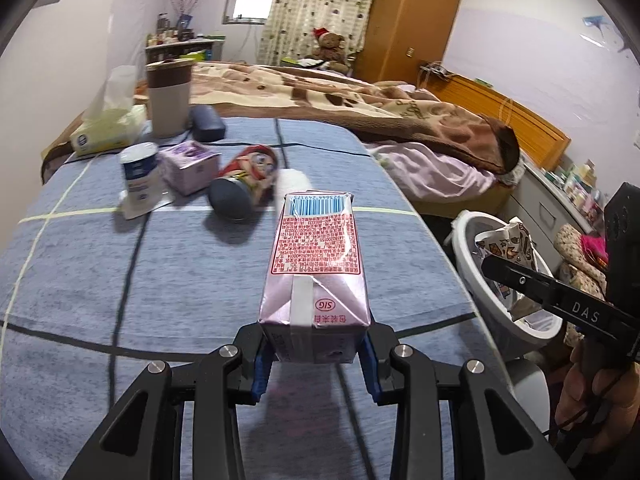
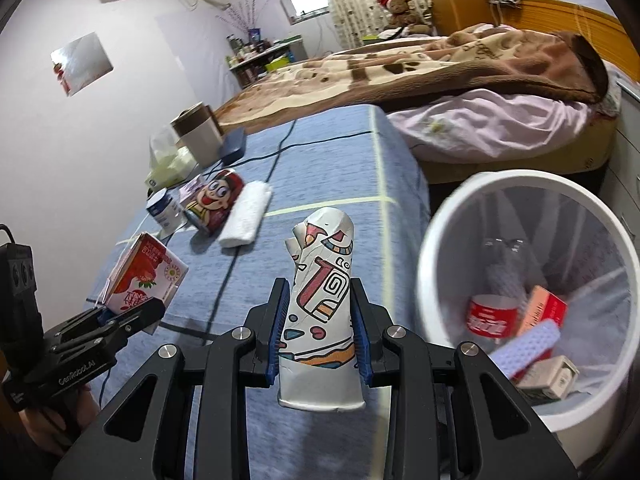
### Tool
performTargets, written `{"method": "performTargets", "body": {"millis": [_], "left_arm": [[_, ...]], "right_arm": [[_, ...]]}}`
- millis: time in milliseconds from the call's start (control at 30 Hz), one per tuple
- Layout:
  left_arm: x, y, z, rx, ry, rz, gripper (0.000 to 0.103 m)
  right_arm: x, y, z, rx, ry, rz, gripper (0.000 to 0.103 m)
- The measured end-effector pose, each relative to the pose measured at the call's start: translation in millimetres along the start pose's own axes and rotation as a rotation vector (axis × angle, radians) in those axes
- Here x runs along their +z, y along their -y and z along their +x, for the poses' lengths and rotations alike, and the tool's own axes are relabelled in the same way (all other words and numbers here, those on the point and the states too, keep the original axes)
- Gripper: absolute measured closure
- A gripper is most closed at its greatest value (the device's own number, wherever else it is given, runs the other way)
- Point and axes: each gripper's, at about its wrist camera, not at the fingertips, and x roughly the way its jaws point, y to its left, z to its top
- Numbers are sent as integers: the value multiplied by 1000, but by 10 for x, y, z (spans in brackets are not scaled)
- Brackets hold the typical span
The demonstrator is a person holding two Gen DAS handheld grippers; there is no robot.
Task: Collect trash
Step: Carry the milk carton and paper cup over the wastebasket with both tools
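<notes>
Left wrist view: the left gripper (image 1: 316, 354) is closed on a pink drink carton (image 1: 316, 264), which is clamped at its base between the blue pads (image 1: 262, 368) and lifted over the blue plaid cloth (image 1: 180, 280) that covers the table. Ahead of the carton and to the left, a cartoon-printed can (image 1: 246, 184) is seen lying on its side, with a rolled white towel (image 1: 290, 182) just beside it on the right. Further left, a small white cup (image 1: 140, 178) and a pale pink box (image 1: 190, 166) are found close together. Behind them a tissue pack (image 1: 106, 132), a tall brown-and-grey cup (image 1: 168, 94) and a dark case (image 1: 206, 122) are lined along the far edge. Well beyond, a bed with a brown blanket (image 1: 360, 96) is seen.

To the right of the carton and below the table edge, the white bin (image 1: 472, 276) is partly hidden by the other tool.

In the right wrist view, the right gripper (image 2: 320, 336) is closed on a crushed patterned paper wrapper (image 2: 322, 304), pinched at its middle, with its top standing free above the fingers. The bin (image 2: 436, 292) is seen just to the right of that gripper, its rim blurred; a red can (image 2: 492, 316), a red box (image 2: 542, 308), a lilac textured piece (image 2: 528, 346) and a grey carton (image 2: 554, 376) lie inside. Between wrapper and bin, only the table corner is seen. To the left, the carton (image 2: 144, 276) is held up by the left gripper (image 2: 120, 312)
</notes>
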Motion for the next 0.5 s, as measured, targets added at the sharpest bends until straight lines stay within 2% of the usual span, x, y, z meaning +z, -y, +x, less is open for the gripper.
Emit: {"method": "performTargets", "body": {"millis": [500], "left_arm": [[157, 777, 276, -136, -34, 129, 66]], "right_arm": [[-127, 668, -421, -119, 64, 121, 73]]}}
